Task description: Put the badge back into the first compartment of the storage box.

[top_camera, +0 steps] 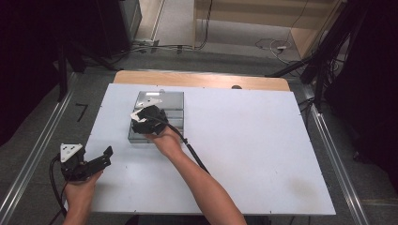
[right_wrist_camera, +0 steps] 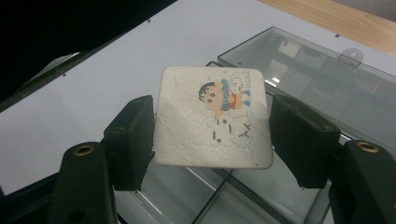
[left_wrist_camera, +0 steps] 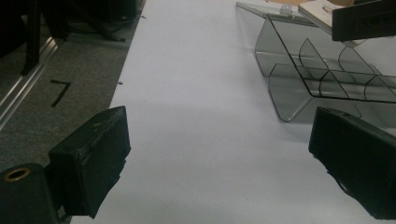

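A white square coaster (right_wrist_camera: 187, 126) with a cartoon print sits between the jaws of my right gripper (right_wrist_camera: 215, 128), which is shut on its two side edges. I hold it flat just above the near left part of a clear plastic compartment box (top_camera: 171, 101), whose lid (right_wrist_camera: 317, 79) lies open at the far side. From the high view, the right gripper (top_camera: 143, 121) hovers over the box and a corner of the coaster (top_camera: 136, 114) shows. My left gripper (top_camera: 107, 157) rests open near the table's front left corner, its jaws (left_wrist_camera: 219, 163) wide apart over bare table, pointing toward the box (left_wrist_camera: 299, 70).
The white table top (top_camera: 244, 140) has a wooden strip (top_camera: 202, 79) along its far edge. Metal rails run along both sides on the floor. Dark stands and cables stand beyond the table. The right gripper's cable (top_camera: 195, 154) trails along the forearm.
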The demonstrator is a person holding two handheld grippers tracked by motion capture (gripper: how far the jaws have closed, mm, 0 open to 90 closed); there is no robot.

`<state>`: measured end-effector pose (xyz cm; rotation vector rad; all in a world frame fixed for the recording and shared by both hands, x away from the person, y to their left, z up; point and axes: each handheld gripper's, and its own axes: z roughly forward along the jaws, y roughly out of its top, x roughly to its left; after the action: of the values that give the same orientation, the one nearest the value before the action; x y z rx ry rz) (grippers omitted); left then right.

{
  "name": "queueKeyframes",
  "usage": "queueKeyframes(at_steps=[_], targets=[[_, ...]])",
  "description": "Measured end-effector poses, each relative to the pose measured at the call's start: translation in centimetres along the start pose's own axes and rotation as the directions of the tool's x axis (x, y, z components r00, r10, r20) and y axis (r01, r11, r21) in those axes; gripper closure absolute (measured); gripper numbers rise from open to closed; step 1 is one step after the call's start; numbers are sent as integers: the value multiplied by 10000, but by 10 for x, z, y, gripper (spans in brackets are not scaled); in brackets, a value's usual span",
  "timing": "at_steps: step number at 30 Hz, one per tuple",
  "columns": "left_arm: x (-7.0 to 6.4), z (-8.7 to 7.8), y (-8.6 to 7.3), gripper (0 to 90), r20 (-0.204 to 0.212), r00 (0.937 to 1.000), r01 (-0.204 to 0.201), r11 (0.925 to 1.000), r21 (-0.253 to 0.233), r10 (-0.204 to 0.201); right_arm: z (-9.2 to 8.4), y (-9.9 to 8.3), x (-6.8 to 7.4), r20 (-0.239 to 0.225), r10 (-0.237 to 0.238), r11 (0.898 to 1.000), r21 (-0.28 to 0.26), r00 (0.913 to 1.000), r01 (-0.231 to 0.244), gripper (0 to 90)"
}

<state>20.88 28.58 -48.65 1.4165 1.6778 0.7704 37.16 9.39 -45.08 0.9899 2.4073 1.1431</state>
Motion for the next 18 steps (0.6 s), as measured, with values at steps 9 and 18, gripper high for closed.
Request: queueKeyframes(at_steps=[9, 18], targets=[[1, 0, 0, 58, -22, 10000, 0, 10000, -3, 0, 8, 5, 0, -284, 283, 9995, 141, 9992, -279, 314], [2, -1, 0, 58, -50, 10000, 59, 10000, -42, -59, 15, 7, 0, -444, 457, 9985, 316, 9980, -443, 313]])
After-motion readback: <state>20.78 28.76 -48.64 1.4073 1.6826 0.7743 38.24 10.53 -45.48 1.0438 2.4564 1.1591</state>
